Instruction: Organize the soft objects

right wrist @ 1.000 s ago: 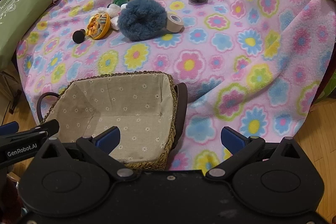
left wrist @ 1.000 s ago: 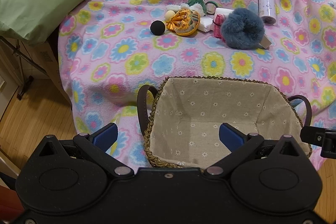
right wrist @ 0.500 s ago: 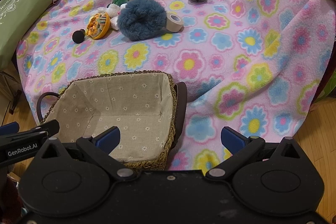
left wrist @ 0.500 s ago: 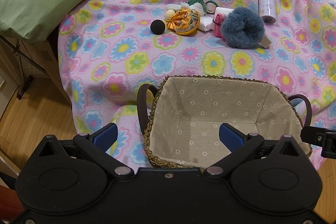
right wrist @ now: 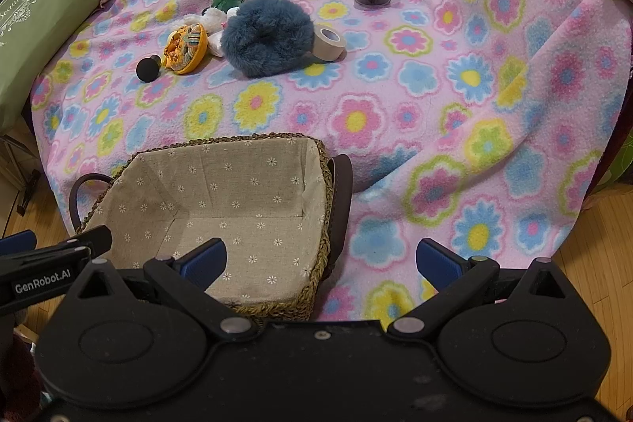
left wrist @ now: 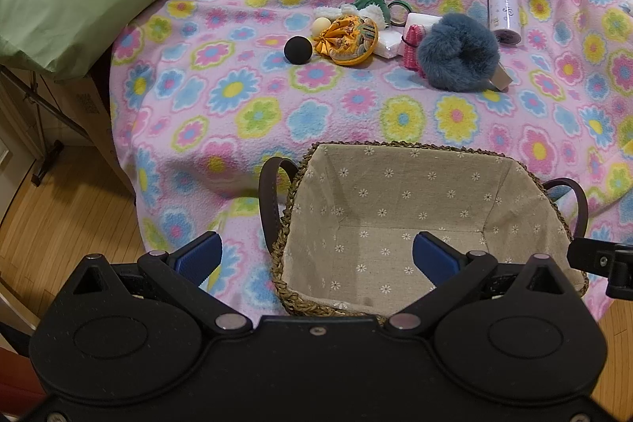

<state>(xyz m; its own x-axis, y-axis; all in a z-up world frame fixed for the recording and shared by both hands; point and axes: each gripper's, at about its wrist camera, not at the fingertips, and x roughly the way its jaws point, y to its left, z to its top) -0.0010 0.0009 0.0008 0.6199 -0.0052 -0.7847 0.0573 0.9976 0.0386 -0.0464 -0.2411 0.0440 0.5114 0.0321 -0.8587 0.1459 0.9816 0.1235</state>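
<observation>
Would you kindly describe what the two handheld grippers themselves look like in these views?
Both are alike: the left gripper and the right gripper have matte black bodies with two round lobes, silver pivot pins and black linkage arms ending in blue ribbed fingers. In the right wrist view, the left unit's side bar carries white "GenRobot.AI" lettering. No cables, hands or sleeves show.

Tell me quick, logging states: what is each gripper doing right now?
Left gripper: open, holding nothing.
Right gripper: open, holding nothing.
</observation>
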